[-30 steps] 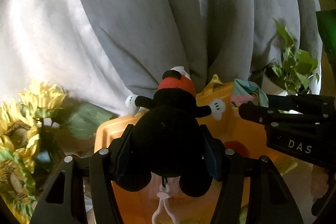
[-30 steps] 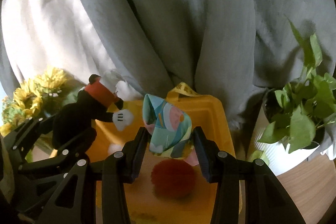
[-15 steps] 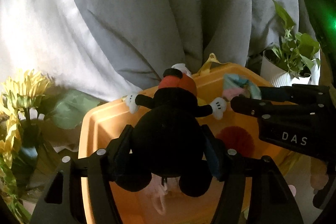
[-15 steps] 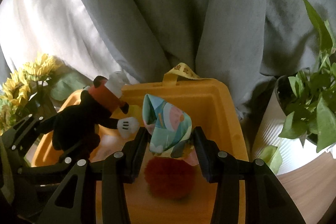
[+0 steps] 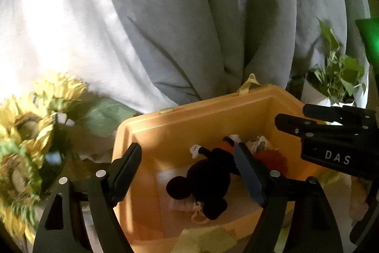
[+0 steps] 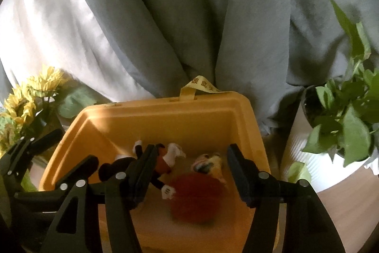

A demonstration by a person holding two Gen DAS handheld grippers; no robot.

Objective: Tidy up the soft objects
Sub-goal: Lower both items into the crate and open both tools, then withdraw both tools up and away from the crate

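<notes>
Two claws hung over an orange bin (image 6: 208, 110) that stood against grey curtains (image 6: 189, 16). Sunflowers (image 5: 28, 129) crowded the bin's left side, and a potted green plant (image 6: 348, 115) in a white pot stood just beside its right wall on the wooden surface (image 6: 343, 203). A yellow strap (image 6: 201, 84) looped up from the bin's far rim.

The left claw (image 5: 189, 172) had its jaws opening, wide apart, with nothing pressed between them; the black mouse plush (image 5: 208, 177) lay on the bin floor below, partly hidden behind the right-hand finger. The right claw (image 6: 189, 170) was opening too and gripped nothing. Its left finger blocked part of the plush in the right wrist view. The patterned cloth bundle (image 6: 208, 165) lay on the bin floor beside a red fuzzy ball (image 6: 196, 198), which looked blurred.

A second earlier the plush had been clamped in the left claw and the cloth bundle pinched in the right, both held above the bin. Both had since dropped inside, and the bin sat lower and fuller in each view.
</notes>
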